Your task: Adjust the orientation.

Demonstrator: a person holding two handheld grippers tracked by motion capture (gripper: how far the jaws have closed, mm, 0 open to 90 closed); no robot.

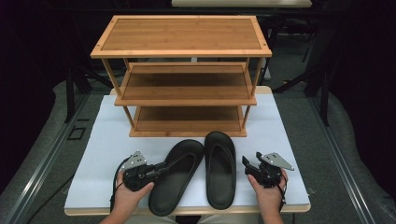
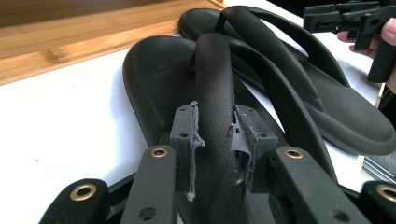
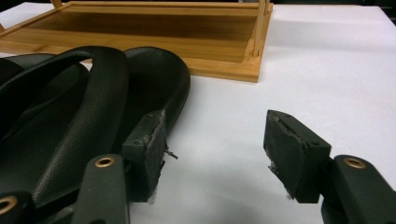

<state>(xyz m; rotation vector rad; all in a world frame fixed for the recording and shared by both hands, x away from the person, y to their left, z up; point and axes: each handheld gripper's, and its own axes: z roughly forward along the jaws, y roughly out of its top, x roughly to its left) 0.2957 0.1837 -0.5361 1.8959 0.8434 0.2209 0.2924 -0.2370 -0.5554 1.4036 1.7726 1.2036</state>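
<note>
My left gripper (image 1: 161, 167) is clamped on the strap (image 2: 214, 93) of the left sandal (image 1: 175, 179), both worn pads pressing against the strap's sides in the left gripper view. That sandal lies near the front edge of the white table (image 1: 285, 140), its toe angled toward the middle, its heel reaching the front edge. The right sandal (image 1: 220, 170) lies just beside it, toe pointing at the wooden rack (image 1: 182, 70), the two soles close together near the toes. My right gripper (image 1: 249, 164) sits to the right of that sandal near the front right corner, its jaws spread wide with nothing between them; in the right gripper view one pad (image 3: 150, 149) stands just beside the sandal's outer rim, and I cannot tell whether it touches. The rack stands at the back edge of the table, and the three shelves I can see carry nothing.
</note>
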